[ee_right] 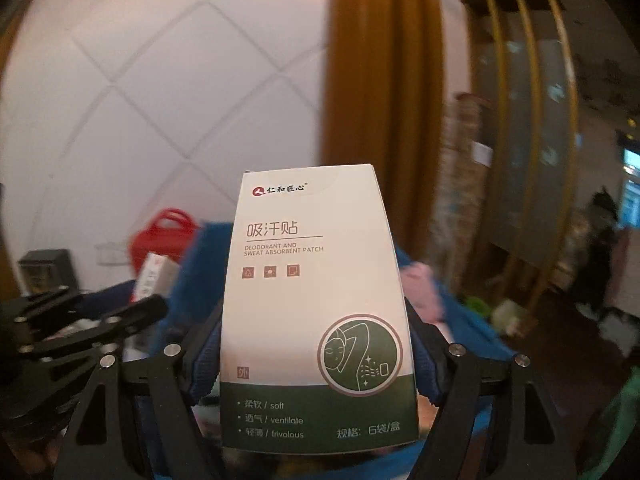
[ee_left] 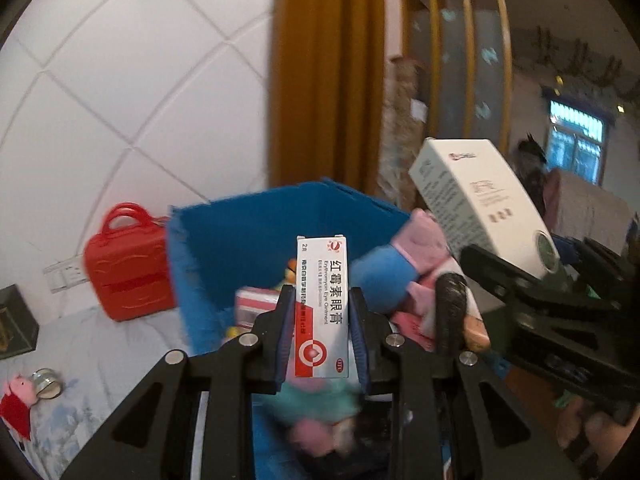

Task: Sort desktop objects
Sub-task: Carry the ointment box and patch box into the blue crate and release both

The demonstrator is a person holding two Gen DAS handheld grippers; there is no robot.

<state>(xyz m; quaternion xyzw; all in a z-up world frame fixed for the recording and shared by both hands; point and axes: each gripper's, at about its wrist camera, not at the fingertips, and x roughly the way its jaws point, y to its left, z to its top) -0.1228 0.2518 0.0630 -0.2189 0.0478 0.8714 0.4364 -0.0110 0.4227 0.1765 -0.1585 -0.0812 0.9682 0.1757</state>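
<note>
Over blue bin (ee_left: 240, 240), left gripper (ee_left: 322, 332) clamps eye ointment box (ee_left: 322, 308) upright between blue pads. Right gripper (ee_right: 316, 360) grips white-green sweat patch box (ee_right: 316, 300), just beside, tilted. Plush toys (ee_left: 404, 256) piled inside bin, blurred, perhaps pig figures. Red toy case (ee_left: 126, 264) behind, left.

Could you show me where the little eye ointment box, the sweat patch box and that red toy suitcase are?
eye ointment box (ee_left: 322, 308): left wrist view, middle of its printed front.
sweat patch box (ee_right: 312, 300): right wrist view, white centre of its front.
red toy suitcase (ee_left: 128, 268): left wrist view, its front panel.
</note>
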